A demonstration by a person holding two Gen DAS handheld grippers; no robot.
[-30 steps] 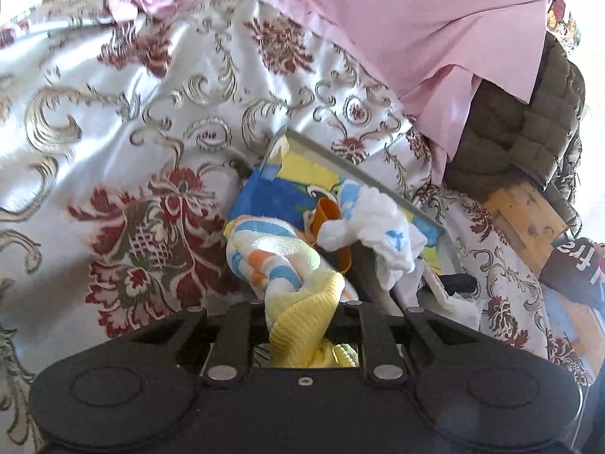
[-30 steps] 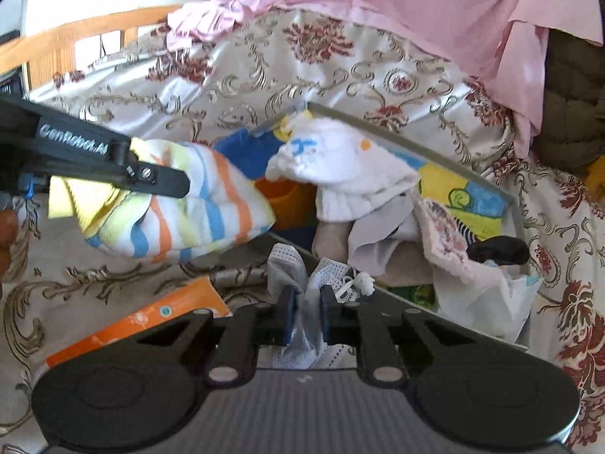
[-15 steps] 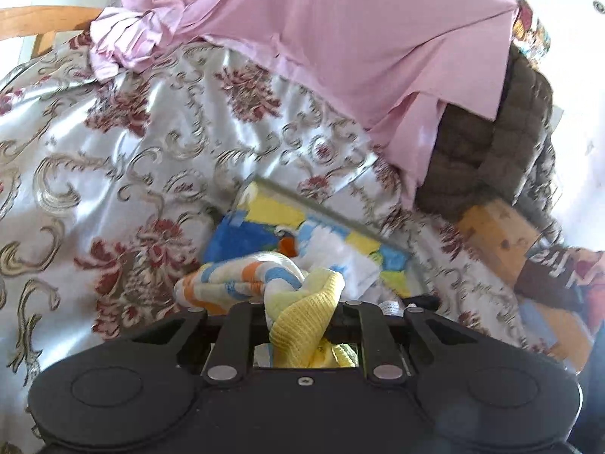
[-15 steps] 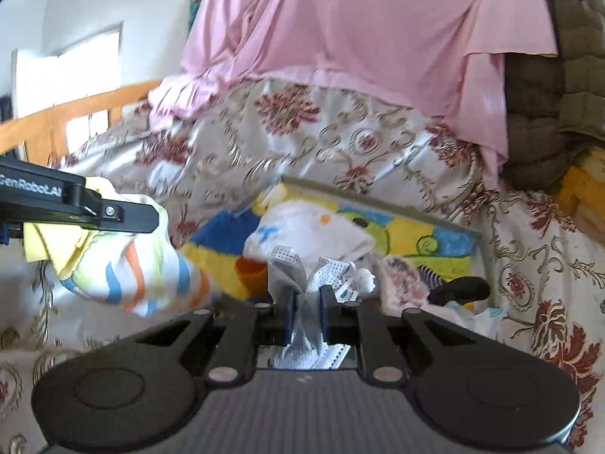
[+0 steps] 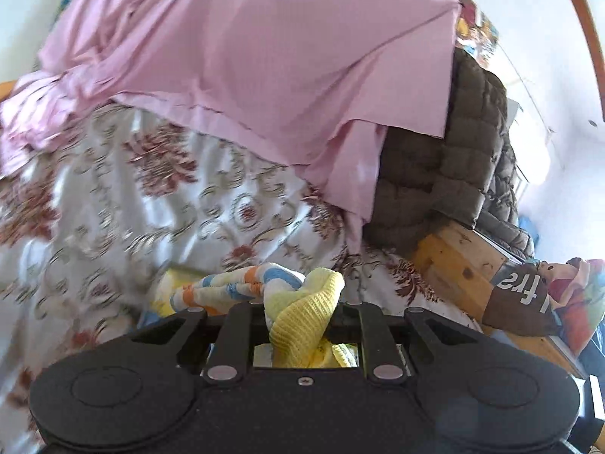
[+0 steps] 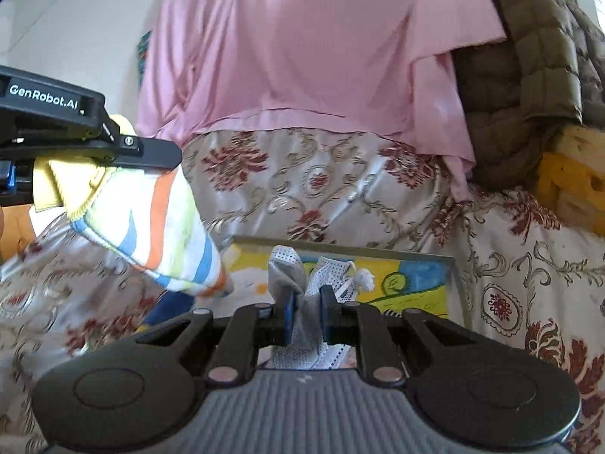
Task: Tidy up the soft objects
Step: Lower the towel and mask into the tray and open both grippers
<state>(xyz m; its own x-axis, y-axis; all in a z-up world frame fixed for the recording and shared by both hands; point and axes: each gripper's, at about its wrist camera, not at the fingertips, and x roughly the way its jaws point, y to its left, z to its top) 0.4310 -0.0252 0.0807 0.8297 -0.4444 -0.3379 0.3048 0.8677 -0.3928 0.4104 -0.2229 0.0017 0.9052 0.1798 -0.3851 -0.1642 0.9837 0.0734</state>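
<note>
Clamped on a striped garment [image 5: 242, 287], the left gripper [image 5: 298, 314] holds the bunched yellow cuff between its black fingers at the lower centre of the left wrist view; orange, blue and pale yellow bands trail off to the left. Seen from the right wrist camera, that same gripper enters at the upper left, its arm printed "GenRobot.AI" in white letters, with the garment [image 6: 159, 234] hanging clear below it. At the lower centre of that view the right gripper [image 6: 305, 302] is pinched on a white perforated face mask [image 6: 302, 276], whose elastic loop and knot poke out to the right. Behind both lies a flat tray [image 6: 457, 287] with a yellow and blue cartoon print, resting on a silvery bedspread [image 6: 340, 196] patterned with dark red flowers. A pink sheet [image 5: 264, 56] drapes across the top of both frames beside a brown quilted blanket [image 5: 446, 174]. At the right edge of the left wrist view, a dark brown cloth [image 5: 522, 299] shows white lettering, only partly legible as "tra".
</note>
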